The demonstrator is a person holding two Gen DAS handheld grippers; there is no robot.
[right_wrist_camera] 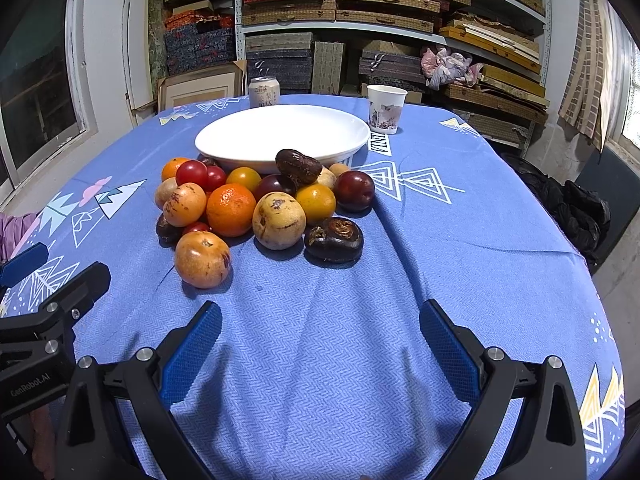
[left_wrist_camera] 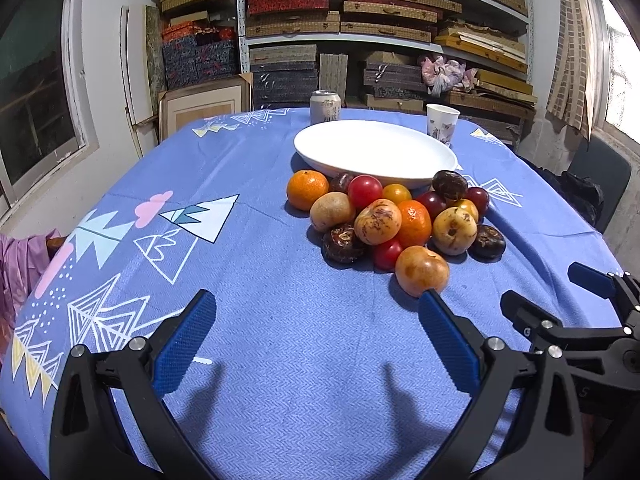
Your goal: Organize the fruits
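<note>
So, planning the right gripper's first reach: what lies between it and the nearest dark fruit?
Only bare blue tablecloth, as the right wrist view shows, between the open right gripper and the dark fruit.

Both wrist views look low across the counter (left_wrist_camera: 280, 320) from its near edge toward the shelves (right_wrist_camera: 400, 20), sharing the fruit pile (left_wrist_camera: 396, 220) and plate (right_wrist_camera: 280, 132).

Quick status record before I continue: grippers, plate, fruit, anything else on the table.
left gripper: open, holding nothing, above the cloth just short of the fruit
right gripper: open, holding nothing, above the cloth
plate: white, nothing in it, behind the fruit
fruit pile: all on the blue tablecloth in front of the plate
nearest fruit: orange-brown round one
other items: can, paper cup, both beyond the plate
</note>
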